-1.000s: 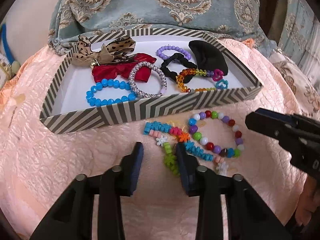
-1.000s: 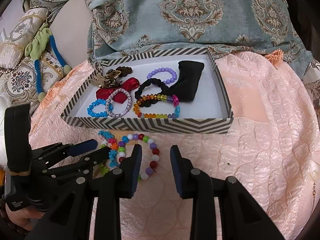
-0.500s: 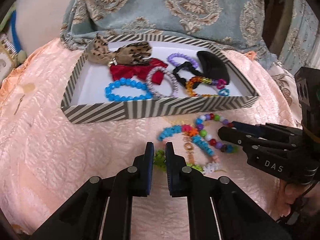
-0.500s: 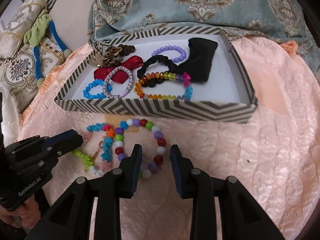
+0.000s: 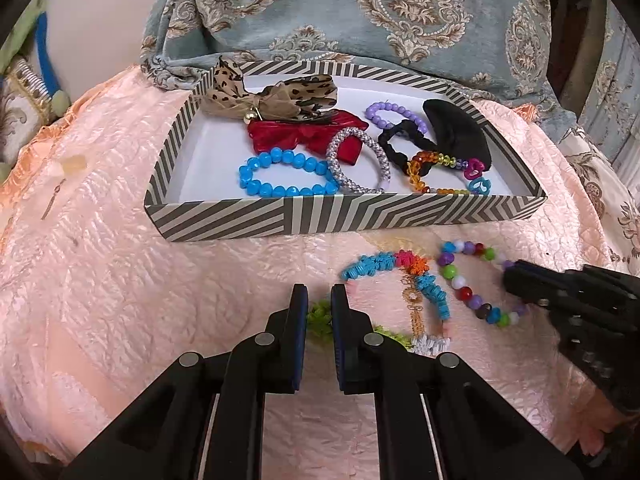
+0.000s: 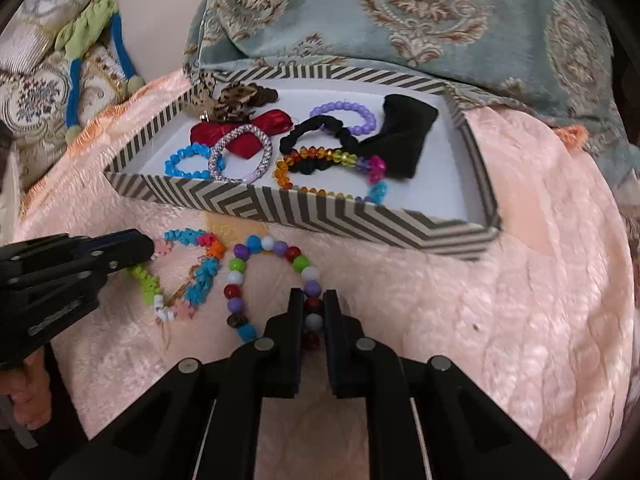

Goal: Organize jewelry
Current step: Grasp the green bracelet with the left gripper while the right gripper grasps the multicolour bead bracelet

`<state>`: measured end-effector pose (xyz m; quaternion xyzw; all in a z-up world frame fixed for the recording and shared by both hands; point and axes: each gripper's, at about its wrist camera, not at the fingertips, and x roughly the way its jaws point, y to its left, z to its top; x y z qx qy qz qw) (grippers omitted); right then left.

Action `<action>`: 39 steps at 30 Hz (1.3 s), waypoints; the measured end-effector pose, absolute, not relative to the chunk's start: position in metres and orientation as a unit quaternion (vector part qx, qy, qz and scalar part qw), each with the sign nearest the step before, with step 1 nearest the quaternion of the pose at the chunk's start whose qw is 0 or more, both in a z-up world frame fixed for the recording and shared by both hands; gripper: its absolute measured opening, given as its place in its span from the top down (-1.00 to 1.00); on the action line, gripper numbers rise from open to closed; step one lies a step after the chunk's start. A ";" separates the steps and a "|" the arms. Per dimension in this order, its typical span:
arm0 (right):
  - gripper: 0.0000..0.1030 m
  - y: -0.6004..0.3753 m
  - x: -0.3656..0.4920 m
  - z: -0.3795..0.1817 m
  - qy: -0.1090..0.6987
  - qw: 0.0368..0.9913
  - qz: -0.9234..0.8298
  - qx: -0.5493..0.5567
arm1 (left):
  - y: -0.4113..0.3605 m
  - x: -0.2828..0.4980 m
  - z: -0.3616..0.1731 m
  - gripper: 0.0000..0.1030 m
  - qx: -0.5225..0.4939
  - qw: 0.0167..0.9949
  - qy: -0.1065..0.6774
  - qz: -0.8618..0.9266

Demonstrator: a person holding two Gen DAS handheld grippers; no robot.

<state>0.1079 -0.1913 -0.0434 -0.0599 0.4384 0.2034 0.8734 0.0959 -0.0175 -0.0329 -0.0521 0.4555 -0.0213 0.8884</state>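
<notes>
A striped box [image 5: 280, 216] [image 6: 320, 212] on the pink quilt holds several bracelets, scrunchies and bows. In front of it lie a spiky multicolour coil bracelet [image 5: 428, 284] [image 6: 200, 272] and a round-bead multicolour bracelet [image 5: 468, 292] [image 6: 240, 276]. My left gripper [image 5: 319, 312] is shut on the green part of the coil bracelet [image 5: 320, 320]. My right gripper [image 6: 312, 312] is shut on the right side of the bead bracelet, with beads showing between its jaws. Each gripper also shows in the other's view: the right [image 5: 516, 280], the left [image 6: 148, 244].
A blue-grey patterned cushion [image 5: 360, 12] lies behind the box. A green and blue cord [image 6: 96, 40] and embroidered fabric [image 6: 36, 96] sit at the far left. The pink quilt [image 6: 520, 320] spreads around the box.
Both grippers moved forward and down onto the loose bracelets. The left closed on the coil bracelet's green part, and the right then closed on the bead bracelet.
</notes>
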 end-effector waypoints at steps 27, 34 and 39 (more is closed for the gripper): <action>0.82 -0.194 0.097 -0.023 0.402 0.888 0.222 -0.019 | -0.022 0.096 -0.032 1.00 -0.037 0.893 0.448 -0.016; 0.82 -0.194 0.096 -0.023 0.400 0.890 0.218 -0.024 | -0.021 0.095 -0.032 1.00 -0.036 0.893 0.448 -0.015; 0.82 -0.192 0.095 -0.023 0.400 0.889 0.219 -0.027 | -0.020 0.095 -0.031 1.00 -0.035 0.893 0.448 -0.014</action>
